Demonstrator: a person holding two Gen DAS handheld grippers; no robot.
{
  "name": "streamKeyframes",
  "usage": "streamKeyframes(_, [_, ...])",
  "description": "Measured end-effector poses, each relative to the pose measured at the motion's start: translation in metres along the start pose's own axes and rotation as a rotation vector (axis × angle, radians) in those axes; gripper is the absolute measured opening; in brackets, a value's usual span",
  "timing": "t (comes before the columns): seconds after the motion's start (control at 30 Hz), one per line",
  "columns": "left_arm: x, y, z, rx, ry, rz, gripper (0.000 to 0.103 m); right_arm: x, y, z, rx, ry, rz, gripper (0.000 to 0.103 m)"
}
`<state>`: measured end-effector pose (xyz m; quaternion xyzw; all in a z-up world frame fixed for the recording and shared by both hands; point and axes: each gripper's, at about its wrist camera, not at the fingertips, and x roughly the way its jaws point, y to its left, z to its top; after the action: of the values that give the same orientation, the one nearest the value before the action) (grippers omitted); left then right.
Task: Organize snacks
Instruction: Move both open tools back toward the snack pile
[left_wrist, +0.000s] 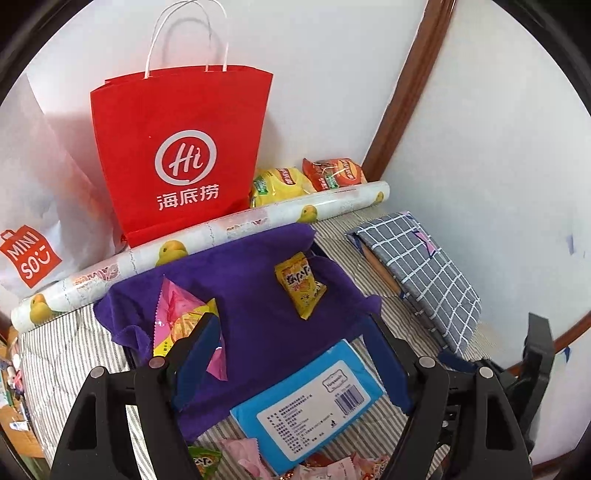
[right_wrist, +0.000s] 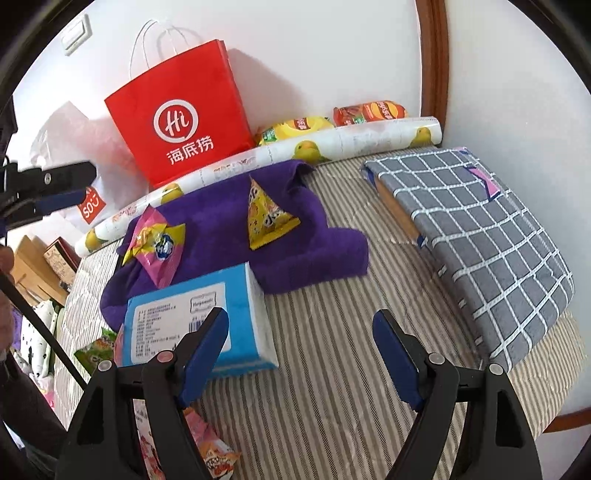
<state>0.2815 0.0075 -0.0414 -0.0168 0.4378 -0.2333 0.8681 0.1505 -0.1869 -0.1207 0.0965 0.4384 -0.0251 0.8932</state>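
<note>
Left wrist view showed the left gripper (left_wrist: 291, 325) with its blue-padded jaws apart and nothing between them, hovering over a folded purple fleece towel (left_wrist: 258, 295) on the grey-striped bed (left_wrist: 66, 350). Two snacks lay on the towel, well apart: a pink-and-yellow candy packet (left_wrist: 177, 317) and a small yellow foil snack packet (left_wrist: 300, 286), likely gathered there as the sorting spot. A light blue tissue pack (left_wrist: 306, 402) rested at the towel's near edge, with more loose wrappers (left_wrist: 243, 454) below it not yet sorted. The right gripper (right_wrist: 301, 332) also stood apart and empty, above bare bed beside the tissue pack. A red paper shopping bag (left_wrist: 181, 155) stood upright against the wall, behind a lemon-printed paper roll (left_wrist: 207, 236) that probably kept the two chip bags (left_wrist: 306, 177) behind it from sliding forward.
</note>
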Motion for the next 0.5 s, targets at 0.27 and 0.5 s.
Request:
streamKeyframes(0.27, [-0.002,-0.007,-0.002,0.023,-0.017,0.042,0.078,0.004,0.007,-0.019,-0.014,0.024,0.052,0.072])
streamKeyframes(0.5, [-0.011,-0.006,-0.001,0.035,-0.052,0.053,0.078,0.006,0.024,-0.031,-0.081,0.044,0.078,0.072])
